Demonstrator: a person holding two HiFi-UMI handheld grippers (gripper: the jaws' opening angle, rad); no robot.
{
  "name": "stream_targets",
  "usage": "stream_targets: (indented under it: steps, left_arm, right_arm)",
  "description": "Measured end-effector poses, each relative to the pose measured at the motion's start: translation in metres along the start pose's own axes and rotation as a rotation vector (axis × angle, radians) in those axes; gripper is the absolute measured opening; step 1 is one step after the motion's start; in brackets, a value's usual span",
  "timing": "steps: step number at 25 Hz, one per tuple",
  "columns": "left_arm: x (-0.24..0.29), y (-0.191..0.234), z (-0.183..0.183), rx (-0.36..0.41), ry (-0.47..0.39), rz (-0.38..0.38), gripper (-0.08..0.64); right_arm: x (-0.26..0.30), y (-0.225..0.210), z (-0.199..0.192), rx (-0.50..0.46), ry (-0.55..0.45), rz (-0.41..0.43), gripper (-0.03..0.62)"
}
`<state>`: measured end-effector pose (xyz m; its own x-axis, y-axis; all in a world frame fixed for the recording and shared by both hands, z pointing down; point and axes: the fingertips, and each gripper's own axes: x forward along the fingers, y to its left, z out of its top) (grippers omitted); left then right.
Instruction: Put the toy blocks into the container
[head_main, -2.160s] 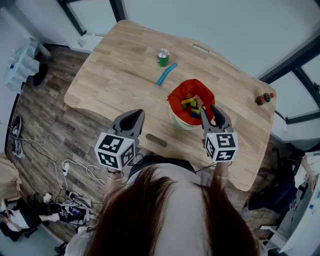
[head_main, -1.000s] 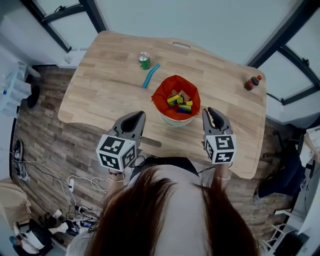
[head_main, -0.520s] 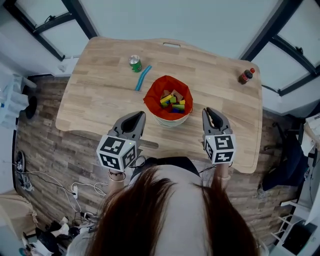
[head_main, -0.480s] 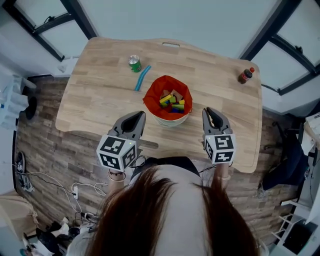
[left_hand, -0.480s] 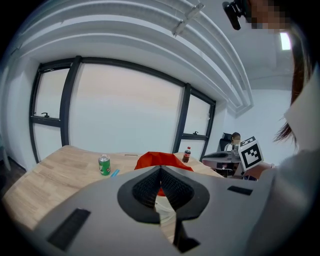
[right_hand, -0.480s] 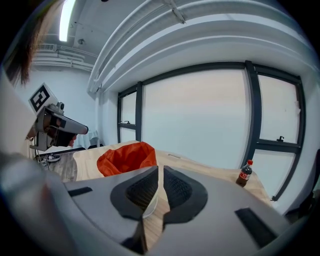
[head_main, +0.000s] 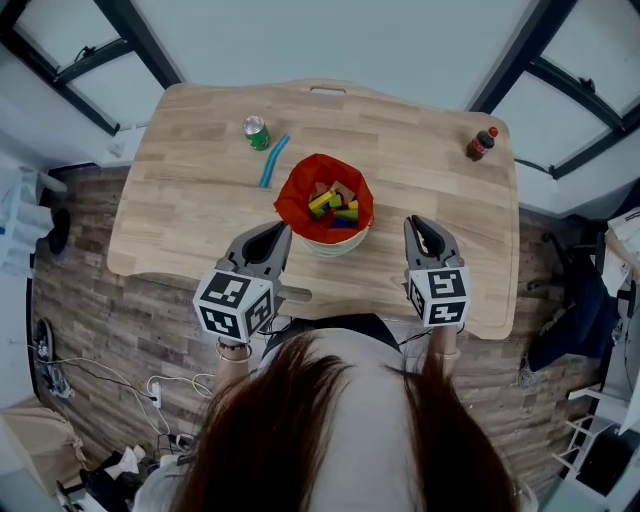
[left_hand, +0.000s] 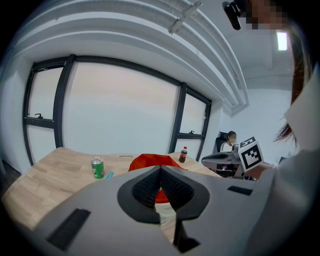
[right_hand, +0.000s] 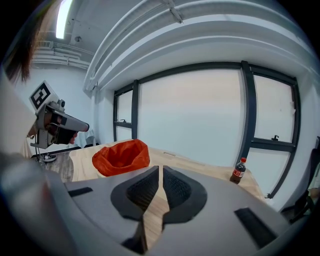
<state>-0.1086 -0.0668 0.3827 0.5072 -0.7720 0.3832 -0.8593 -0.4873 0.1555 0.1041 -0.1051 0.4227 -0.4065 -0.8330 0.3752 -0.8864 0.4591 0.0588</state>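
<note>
A white container with a red liner (head_main: 296, 195) stands mid-table, and several coloured toy blocks (head_main: 333, 207) lie inside it. My left gripper (head_main: 272, 232) hovers over the table's near edge, left of the container. Its jaws meet at the tips with nothing held, as the left gripper view (left_hand: 160, 168) shows. My right gripper (head_main: 420, 224) hovers to the container's right. Its jaws have just been closing; in the right gripper view (right_hand: 160, 167) a thin slit remains, with nothing in it. The red liner (right_hand: 122, 156) lies ahead on the left.
On the wooden table (head_main: 190, 200) a green can (head_main: 256, 132) and a blue stick (head_main: 270, 161) lie at the far left. A cola bottle (head_main: 480, 144) stands at the far right. Wood-plank floor with cables surrounds the table, and windows run behind it.
Both grippers have drawn back from the container. In the head view the table and container have slid left and look smaller and farther off.
</note>
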Motion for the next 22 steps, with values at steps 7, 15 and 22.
stream_targets:
  steps: [7, 15, 22]
  left_arm:
    - [0.006, -0.004, 0.003, 0.012, 0.003, -0.017, 0.009]
    - [0.005, -0.006, 0.004, 0.018, 0.008, -0.018, 0.009]
    - [-0.001, -0.012, -0.002, 0.020, 0.016, -0.018, 0.009]
  right_arm:
    - [-0.004, -0.008, -0.004, 0.013, 0.008, -0.022, 0.048]
    - [-0.008, -0.008, -0.011, 0.011, 0.029, -0.028, 0.048]
    - [-0.015, -0.004, -0.018, 0.006, 0.040, -0.028, 0.048]
